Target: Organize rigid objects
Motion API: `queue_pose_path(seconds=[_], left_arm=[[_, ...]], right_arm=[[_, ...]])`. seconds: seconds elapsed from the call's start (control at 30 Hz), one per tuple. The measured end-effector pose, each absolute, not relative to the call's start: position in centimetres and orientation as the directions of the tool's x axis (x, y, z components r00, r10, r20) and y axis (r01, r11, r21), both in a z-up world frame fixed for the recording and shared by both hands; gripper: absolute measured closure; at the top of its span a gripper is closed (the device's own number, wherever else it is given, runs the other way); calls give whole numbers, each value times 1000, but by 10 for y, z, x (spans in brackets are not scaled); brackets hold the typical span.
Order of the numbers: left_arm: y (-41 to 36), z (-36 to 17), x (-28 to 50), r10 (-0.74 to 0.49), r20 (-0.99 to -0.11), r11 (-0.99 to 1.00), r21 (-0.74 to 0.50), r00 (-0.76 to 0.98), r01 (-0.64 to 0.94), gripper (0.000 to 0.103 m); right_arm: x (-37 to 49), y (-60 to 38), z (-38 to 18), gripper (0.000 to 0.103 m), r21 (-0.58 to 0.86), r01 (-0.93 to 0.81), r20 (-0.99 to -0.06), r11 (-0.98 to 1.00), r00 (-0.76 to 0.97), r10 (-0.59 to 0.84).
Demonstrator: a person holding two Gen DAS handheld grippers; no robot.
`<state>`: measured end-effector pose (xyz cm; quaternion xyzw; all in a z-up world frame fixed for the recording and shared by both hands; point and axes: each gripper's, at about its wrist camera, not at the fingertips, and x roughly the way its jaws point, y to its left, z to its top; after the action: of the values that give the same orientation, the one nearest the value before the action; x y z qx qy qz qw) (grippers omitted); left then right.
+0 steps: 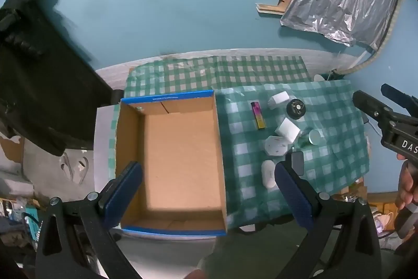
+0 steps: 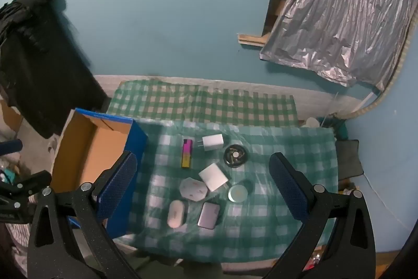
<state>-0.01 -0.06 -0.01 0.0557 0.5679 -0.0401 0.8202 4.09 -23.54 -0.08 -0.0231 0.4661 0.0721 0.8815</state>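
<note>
Your left gripper (image 1: pixel 207 198) hangs with fingers spread wide over the empty cardboard box (image 1: pixel 180 156). Between your right gripper's (image 2: pixel 209 186) equally spread fingers, ahead on the checked tabletop (image 2: pixel 287 234), lie the lighter (image 2: pixel 187 153), chargers (image 2: pixel 213 176) and small cases (image 2: pixel 208 215).

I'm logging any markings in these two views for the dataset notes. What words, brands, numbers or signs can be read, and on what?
"DAS": white letters on the black body of the right hand-held gripper, cut off by the picture's edge in the left wrist view.
White print along the blue rim of the cardboard box: too small and blurred to read.
Pink and yellow lighter: coloured pattern only, no legible text.
Nothing else readable.
</note>
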Motion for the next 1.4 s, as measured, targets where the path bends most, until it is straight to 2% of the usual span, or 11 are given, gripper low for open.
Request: queue_pose_path(seconds=[0.1, 0.13, 0.27, 1.4], left_arm=[[-13, 3, -4, 22, -929, 989, 75, 370, 127, 1], [-6, 2, -2, -17, -935, 992, 30, 354, 127, 1], [-4, 2, -1, -34, -937, 992, 11, 348, 126, 1], [-2, 4, -11, -22, -931, 991, 27, 363, 128, 2]], right_arm=[[39, -237, 1, 2, 41, -149, -813, 988, 570, 119], [39, -237, 1, 2, 38, -148, -813, 988, 571, 117], [39, -237, 2, 2, 30, -147, -818, 989, 565, 109], [37, -236, -1, 2, 35, -167, -826, 985, 550, 123]])
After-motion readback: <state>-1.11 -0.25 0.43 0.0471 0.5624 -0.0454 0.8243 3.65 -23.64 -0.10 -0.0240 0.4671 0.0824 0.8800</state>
